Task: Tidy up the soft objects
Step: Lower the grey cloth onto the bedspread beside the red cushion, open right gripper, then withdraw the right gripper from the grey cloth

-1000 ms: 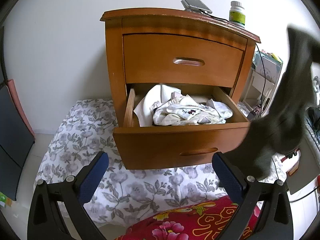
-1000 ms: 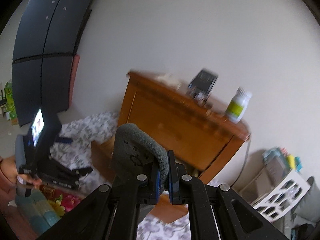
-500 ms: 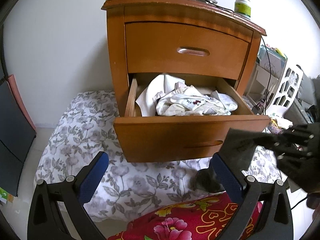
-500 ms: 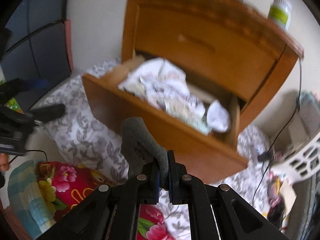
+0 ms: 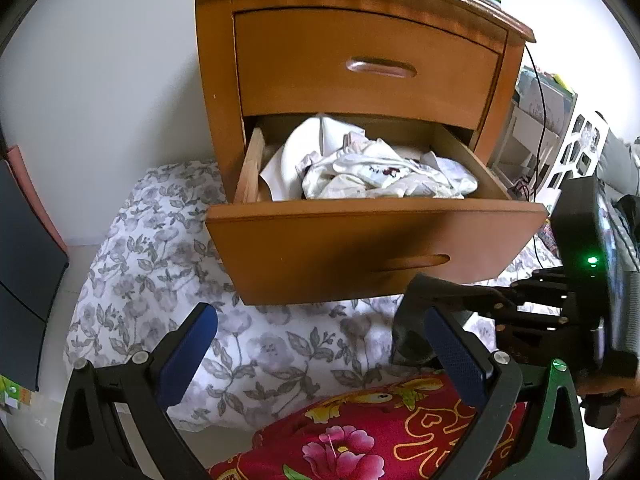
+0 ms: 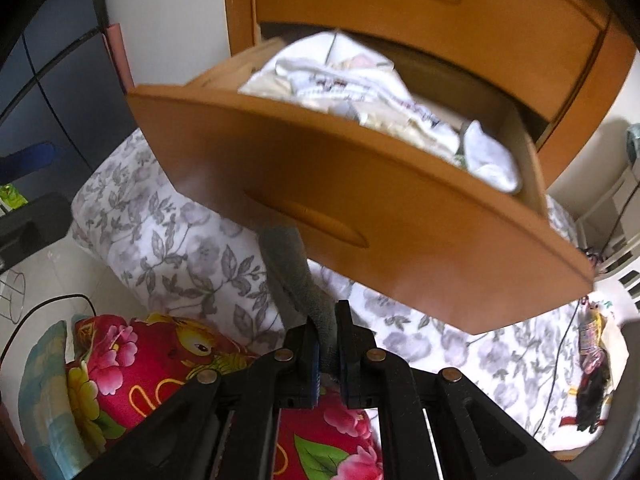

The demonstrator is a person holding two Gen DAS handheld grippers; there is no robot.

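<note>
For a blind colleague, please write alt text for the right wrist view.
The right gripper, shut on a grey sock, points down at a floral quilt. Above it, a wooden nightstand's open lower drawer holds white clothes.

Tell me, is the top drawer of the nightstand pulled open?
No, the top drawer is shut; only the lower drawer stands open.

Glossy wooden drawer (image 5: 360, 248), matt floral cloth (image 5: 160, 280), seemingly rough-knit grey sock (image 6: 288, 264).
</note>
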